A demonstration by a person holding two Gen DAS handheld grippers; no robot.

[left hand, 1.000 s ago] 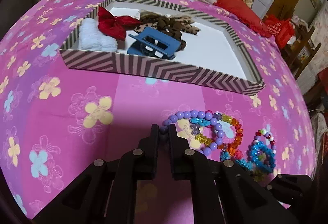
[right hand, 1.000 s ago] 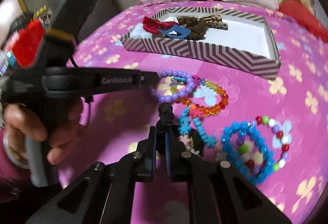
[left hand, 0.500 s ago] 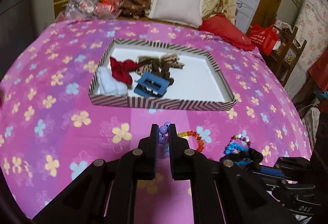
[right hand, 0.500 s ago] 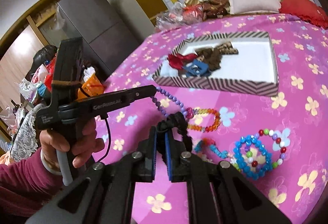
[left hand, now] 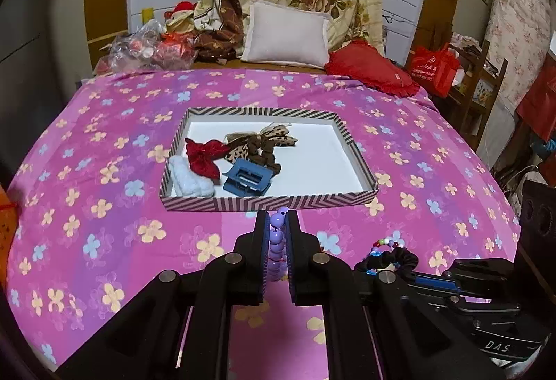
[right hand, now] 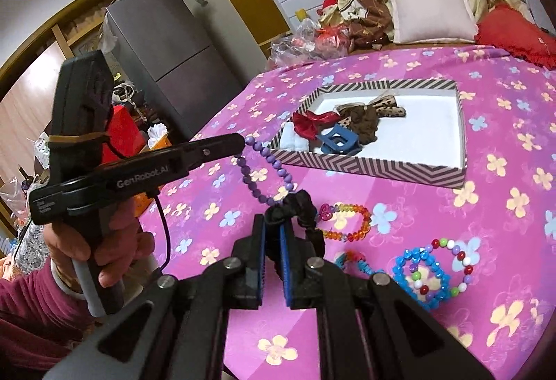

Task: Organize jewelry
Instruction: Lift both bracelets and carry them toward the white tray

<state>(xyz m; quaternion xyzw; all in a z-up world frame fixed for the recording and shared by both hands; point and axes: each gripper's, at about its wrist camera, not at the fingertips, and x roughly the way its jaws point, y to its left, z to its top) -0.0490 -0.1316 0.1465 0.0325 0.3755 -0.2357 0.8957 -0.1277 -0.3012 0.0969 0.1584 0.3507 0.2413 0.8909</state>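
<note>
My left gripper (left hand: 277, 220) is shut on a purple bead bracelet (left hand: 276, 241), lifted above the bed; in the right wrist view the same purple bracelet (right hand: 266, 168) hangs in a loop from the left gripper (right hand: 243, 139). My right gripper (right hand: 272, 225) is shut on a black scrunchie (right hand: 302, 206), also off the bed; the purple loop hangs down to the scrunchie, and I cannot tell whether they touch. The black scrunchie (left hand: 392, 258) shows at the lower right of the left wrist view. A striped tray (left hand: 278, 203) ahead holds a blue claw clip (left hand: 246, 180), a red bow (left hand: 203, 157), a leopard bow and a white scrunchie.
On the pink flowered bedspread (right hand: 504, 206) lie a rainbow bead bracelet (right hand: 347, 222), a blue bead bracelet with a multicoloured one (right hand: 431, 269) and a blue piece. Pillows (left hand: 286, 32) and bags crowd the head of the bed. A grey fridge (right hand: 166, 43) stands left.
Both grippers have risen from the bedspread, the left lifting the purple bracelet and the right the black scrunchie. The tray now appears farther away and lower in view.
</note>
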